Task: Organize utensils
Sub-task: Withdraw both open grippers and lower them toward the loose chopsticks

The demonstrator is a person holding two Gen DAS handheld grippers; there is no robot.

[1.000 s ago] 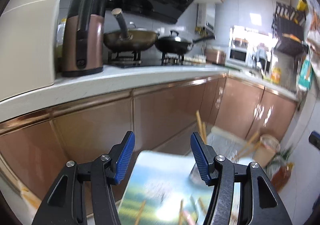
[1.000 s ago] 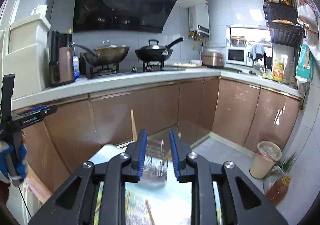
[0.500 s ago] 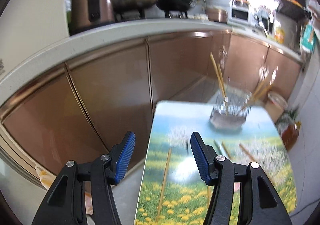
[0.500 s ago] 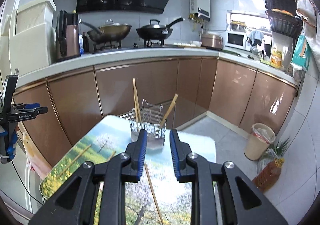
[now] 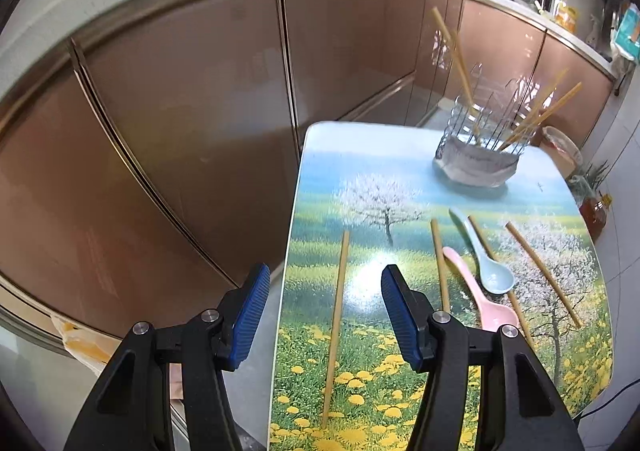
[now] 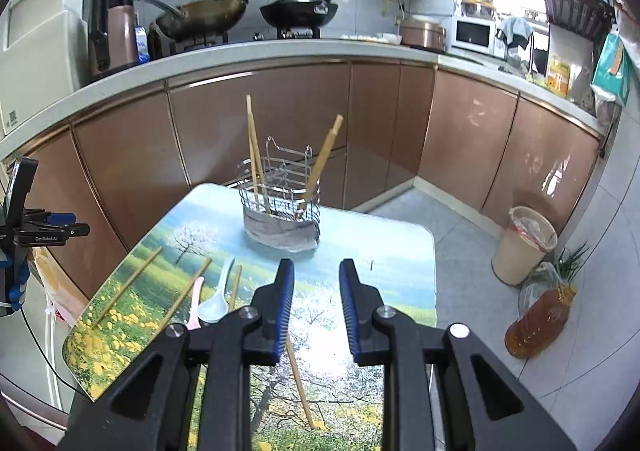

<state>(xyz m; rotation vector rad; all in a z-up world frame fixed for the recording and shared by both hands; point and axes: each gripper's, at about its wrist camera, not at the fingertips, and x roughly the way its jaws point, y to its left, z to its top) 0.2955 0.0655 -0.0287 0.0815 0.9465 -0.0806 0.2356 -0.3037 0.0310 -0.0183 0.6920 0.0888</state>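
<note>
One wire holder (image 5: 478,155), four chopsticks in it, four chopsticks (image 5: 335,325) on the table, two spoons (image 5: 482,257)

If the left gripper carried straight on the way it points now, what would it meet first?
Probably the leftmost chopstick lying on the table; it sits between the open left gripper fingers' line, though depth is unclear.

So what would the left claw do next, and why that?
Probably lower the left gripper onto the lone wooden chopstick lying on the landscape-printed table and close on it. Its jaws stand open and empty, that chopstick lies between them in the left wrist view, and the wire utensil basket at the far end already holds several chopsticks.
</note>
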